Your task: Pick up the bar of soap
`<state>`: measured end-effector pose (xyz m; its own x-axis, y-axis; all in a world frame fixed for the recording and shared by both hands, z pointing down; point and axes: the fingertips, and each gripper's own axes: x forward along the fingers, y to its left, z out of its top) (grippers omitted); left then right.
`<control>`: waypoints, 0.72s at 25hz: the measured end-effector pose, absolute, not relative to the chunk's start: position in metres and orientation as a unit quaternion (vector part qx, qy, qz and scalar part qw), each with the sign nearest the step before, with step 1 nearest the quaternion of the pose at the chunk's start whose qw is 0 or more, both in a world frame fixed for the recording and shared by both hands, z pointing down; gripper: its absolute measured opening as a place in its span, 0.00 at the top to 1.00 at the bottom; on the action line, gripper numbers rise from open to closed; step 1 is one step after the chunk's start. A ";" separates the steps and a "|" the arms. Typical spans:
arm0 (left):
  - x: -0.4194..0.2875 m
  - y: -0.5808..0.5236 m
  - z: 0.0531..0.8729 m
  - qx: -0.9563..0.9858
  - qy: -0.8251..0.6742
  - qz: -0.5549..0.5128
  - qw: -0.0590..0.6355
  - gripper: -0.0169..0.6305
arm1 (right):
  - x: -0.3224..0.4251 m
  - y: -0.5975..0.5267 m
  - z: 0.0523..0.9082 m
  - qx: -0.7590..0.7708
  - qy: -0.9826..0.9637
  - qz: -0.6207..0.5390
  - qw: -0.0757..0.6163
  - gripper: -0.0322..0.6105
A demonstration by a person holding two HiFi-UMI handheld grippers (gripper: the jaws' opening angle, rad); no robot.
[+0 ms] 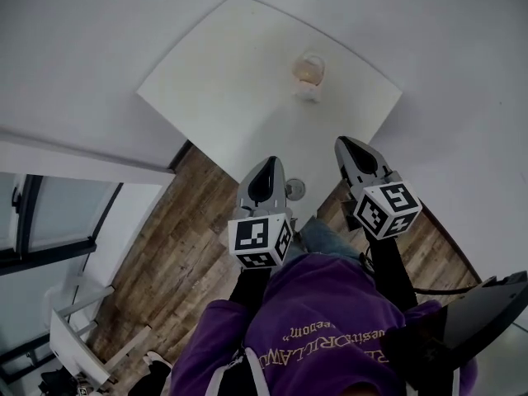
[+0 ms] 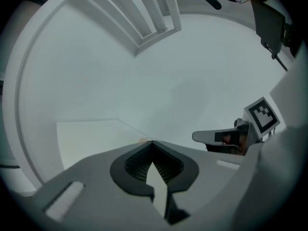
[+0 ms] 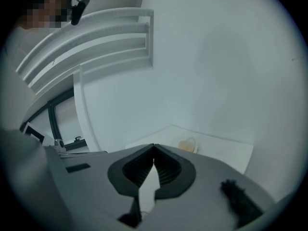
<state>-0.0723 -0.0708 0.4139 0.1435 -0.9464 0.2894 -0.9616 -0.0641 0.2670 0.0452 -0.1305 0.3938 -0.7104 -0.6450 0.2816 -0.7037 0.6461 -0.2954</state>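
The bar of soap (image 1: 307,72) is pale orange and lies in a small clear dish near the far right side of the white table (image 1: 223,81). In the right gripper view the soap (image 3: 188,145) shows just past the jaw tips, to their right. Only a sliver of the soap (image 2: 143,140) peeks over the jaws in the left gripper view. My left gripper (image 1: 270,162) and right gripper (image 1: 341,142) hover side by side over the table's near edge, well short of the soap. Both are shut with nothing between the jaws.
White walls close in behind the table. A wooden floor (image 1: 177,246) runs under its near edge, with a small round object (image 1: 294,190) lying on it. A window (image 1: 49,213) and a white rack (image 1: 78,337) stand at the left.
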 end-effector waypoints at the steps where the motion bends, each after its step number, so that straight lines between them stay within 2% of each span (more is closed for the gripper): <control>1: -0.070 -0.079 0.415 0.728 -0.655 0.020 0.202 0.96 | 0.047 -0.139 0.393 0.371 -0.905 0.195 0.076 0.94; 18: -0.068 -0.220 0.447 0.762 -0.598 0.024 0.248 0.95 | 0.053 -0.224 0.417 0.401 -0.885 0.218 0.091 0.94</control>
